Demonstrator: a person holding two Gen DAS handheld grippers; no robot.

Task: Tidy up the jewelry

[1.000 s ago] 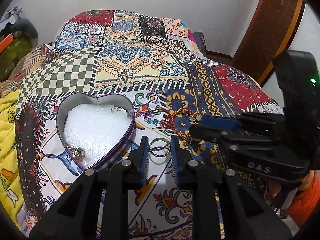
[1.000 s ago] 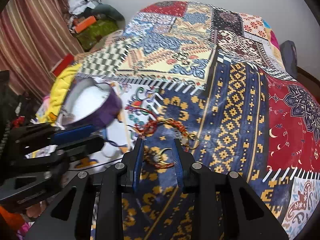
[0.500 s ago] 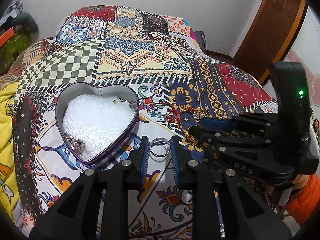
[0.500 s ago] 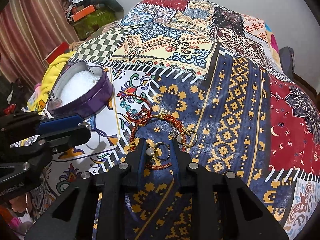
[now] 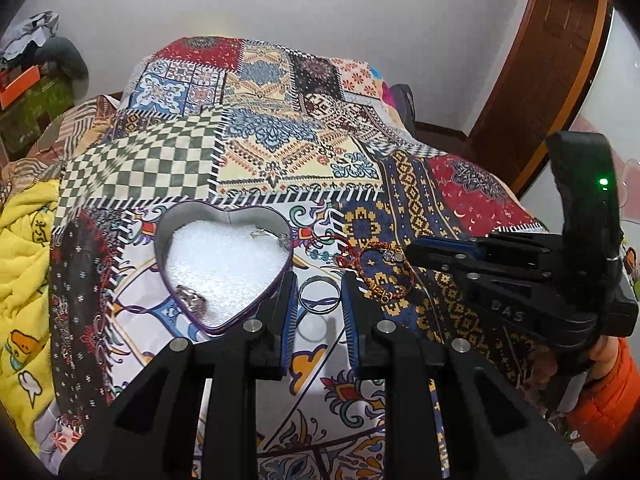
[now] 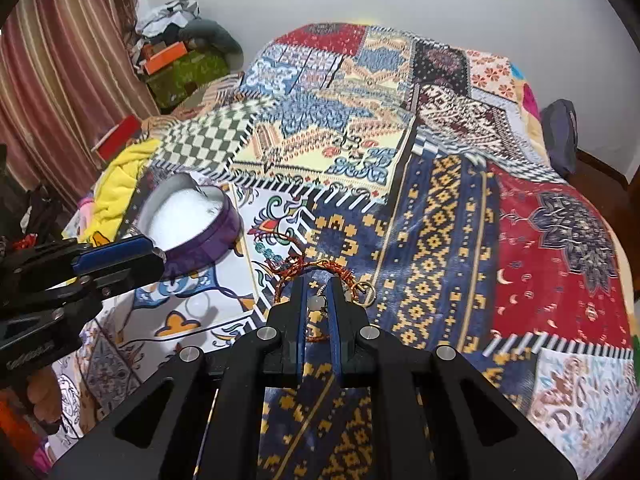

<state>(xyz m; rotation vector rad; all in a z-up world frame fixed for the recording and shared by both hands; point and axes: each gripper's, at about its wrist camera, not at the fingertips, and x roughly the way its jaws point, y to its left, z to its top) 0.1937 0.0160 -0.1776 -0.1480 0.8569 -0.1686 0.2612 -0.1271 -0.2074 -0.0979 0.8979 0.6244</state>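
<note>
A purple heart-shaped tin (image 5: 280,280) lined with white foam sits on the patchwork bedspread; it also shows in the right wrist view (image 6: 208,236). Inside lie a silver ring (image 5: 192,300) and a small silver piece (image 5: 268,235). A silver bangle (image 5: 319,300) lies flat between the fingertips of my left gripper (image 5: 319,304), which is open around it. A red-orange beaded bracelet (image 5: 376,272) with charms lies to its right. My right gripper (image 6: 318,300) has closed on a small pale charm (image 6: 314,304) of that bracelet (image 6: 320,266). A gold ring (image 6: 366,294) lies beside it.
The bedspread (image 5: 280,152) covers the whole bed. A yellow blanket (image 5: 24,264) lies at the left edge. Boxes and clothes (image 6: 176,60) are piled by the striped curtain. A wooden door (image 5: 552,64) stands at the right.
My right gripper's fingers have narrowed and closed on the bracelet's charm. Both cameras have drawn back slightly. The left gripper stays open around the bangle.
</note>
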